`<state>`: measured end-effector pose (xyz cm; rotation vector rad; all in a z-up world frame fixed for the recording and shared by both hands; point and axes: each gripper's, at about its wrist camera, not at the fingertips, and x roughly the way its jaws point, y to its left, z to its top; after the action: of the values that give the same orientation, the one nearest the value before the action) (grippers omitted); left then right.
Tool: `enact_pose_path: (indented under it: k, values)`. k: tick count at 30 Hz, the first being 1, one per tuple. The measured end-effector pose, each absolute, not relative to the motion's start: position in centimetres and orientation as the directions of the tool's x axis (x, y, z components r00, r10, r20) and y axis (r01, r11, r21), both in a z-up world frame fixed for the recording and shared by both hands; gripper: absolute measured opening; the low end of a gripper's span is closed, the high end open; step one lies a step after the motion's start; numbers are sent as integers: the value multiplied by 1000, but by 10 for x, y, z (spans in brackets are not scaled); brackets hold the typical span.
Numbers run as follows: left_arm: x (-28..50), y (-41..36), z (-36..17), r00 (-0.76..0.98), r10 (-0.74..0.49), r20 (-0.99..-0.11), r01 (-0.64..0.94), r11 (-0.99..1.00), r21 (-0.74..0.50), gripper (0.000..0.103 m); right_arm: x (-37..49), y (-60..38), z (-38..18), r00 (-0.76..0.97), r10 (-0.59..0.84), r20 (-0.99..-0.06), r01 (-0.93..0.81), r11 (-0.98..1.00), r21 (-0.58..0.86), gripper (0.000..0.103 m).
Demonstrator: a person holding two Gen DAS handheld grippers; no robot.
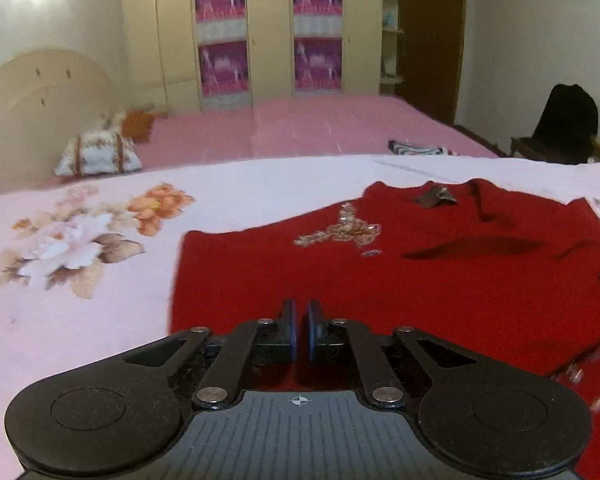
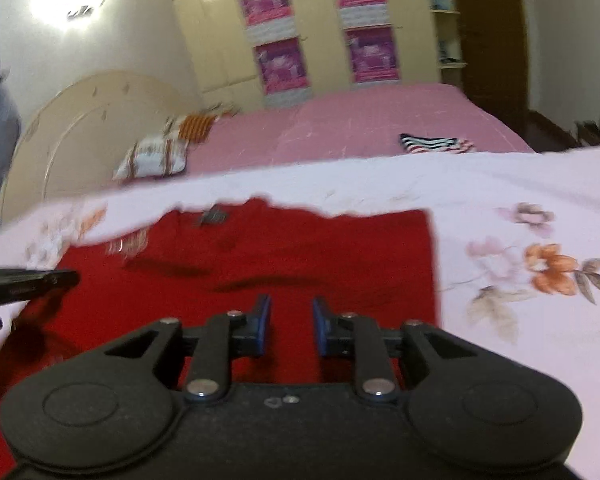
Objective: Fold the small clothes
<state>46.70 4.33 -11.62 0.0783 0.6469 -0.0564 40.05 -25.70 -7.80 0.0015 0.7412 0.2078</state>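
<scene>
A red garment lies spread flat on the pale floral sheet, with gold embroidery on its chest and a small label at the neckline. My left gripper hovers low over the garment's near left part, its jaws a narrow slit apart with only red cloth showing beneath. In the right wrist view the same red garment fills the middle. My right gripper is open over its near edge, nothing between the pads. The left gripper's black tip shows at the far left.
Beyond the floral sheet lies a pink bed with a patterned pillow and a striped folded cloth. A cream headboard stands left, wardrobes behind, and a chair with dark clothing at the right.
</scene>
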Motion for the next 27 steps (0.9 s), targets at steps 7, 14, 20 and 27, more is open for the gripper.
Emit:
enact_pose_path:
  k: [7, 14, 20, 27]
  values:
    - [417, 69, -94, 816, 18, -578, 33, 996, 78, 12, 381, -301, -64, 754, 193, -628, -100, 979, 180, 20]
    - [377, 52, -96, 790, -61, -610, 81, 997, 5, 12, 362, -300, -58, 770, 222, -598, -98, 967, 233, 28]
    - [376, 52, -87, 834, -98, -544, 58, 994, -90, 12, 356, -292, -54, 774, 249, -583, -119, 960, 253, 27]
    - [409, -6, -99, 807, -159, -569, 170, 985, -34, 68, 359, -210, -62, 751, 270, -602, -273, 958, 88, 25]
